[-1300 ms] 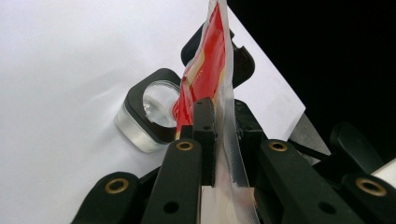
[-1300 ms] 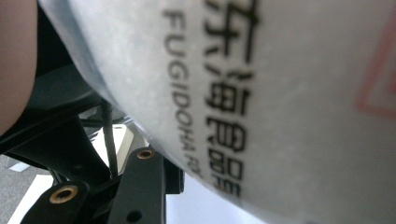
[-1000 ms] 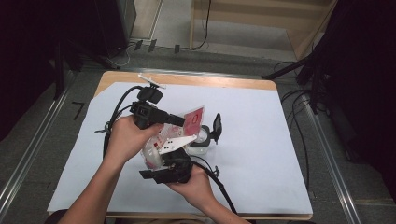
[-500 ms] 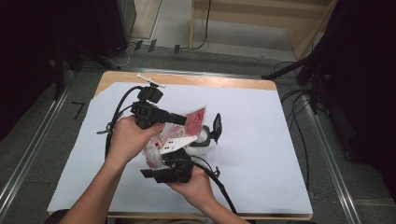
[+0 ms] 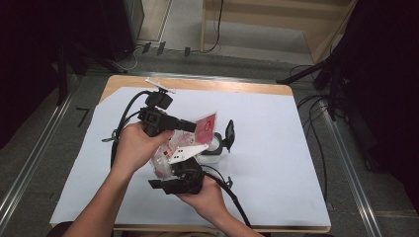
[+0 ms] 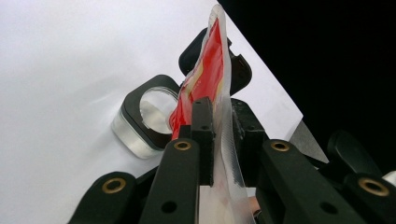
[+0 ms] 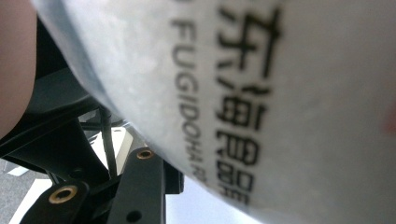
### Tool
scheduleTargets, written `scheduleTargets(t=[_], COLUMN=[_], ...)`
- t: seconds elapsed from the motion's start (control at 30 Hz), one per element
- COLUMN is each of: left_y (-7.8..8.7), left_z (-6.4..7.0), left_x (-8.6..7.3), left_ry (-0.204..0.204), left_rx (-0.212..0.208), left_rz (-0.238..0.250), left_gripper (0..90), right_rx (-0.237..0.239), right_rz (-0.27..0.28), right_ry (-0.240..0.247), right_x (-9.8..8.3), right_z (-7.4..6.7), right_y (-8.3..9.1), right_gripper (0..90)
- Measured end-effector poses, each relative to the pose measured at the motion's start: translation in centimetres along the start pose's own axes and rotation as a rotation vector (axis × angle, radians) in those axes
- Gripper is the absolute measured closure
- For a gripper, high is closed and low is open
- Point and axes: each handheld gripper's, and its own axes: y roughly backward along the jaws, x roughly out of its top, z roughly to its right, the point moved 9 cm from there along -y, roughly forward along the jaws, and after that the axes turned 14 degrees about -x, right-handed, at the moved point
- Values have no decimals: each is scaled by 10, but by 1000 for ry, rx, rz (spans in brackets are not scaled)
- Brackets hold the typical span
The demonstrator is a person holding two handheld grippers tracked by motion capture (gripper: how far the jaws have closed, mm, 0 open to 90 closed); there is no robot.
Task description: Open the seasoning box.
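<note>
I work in a lab or recording studio. My table (image 5: 276,148) wears white paper, aluminium rails (image 5: 29,163) flank it, and cables (image 5: 316,106) trail across grey carpet.

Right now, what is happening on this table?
A person holds a gripper in each hand over the white-covered table. The left gripper is shut on the top edge of a red and clear food pouch, held upright; its jaws have just been closing. The right gripper meets the pouch's lower part; its grip is unclear. A clear container with its black lid open stands just behind.
</note>
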Motion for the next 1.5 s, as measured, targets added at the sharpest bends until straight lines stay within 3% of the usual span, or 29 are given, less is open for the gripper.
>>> scheduleTargets(t=[0.4,0.7,0.87,1.5], left_y=[4,6,5,4], left_z=[-1,-2,-4,-4], left_x=[3,5,4,5], left_ry=[-1,15,14,9], left_rx=[-10,-17,-6,-6], left_rz=[16,44,24,32], left_gripper=[837,828,829,829], right_rx=[-13,8,16,11], right_rz=[16,14,4,-7], right_ry=[25,6,-5,12], right_x=[2,3,3,2], right_z=[0,-3,-3,-2], right_y=[3,3,2,0], right_gripper=[630,631,631,629])
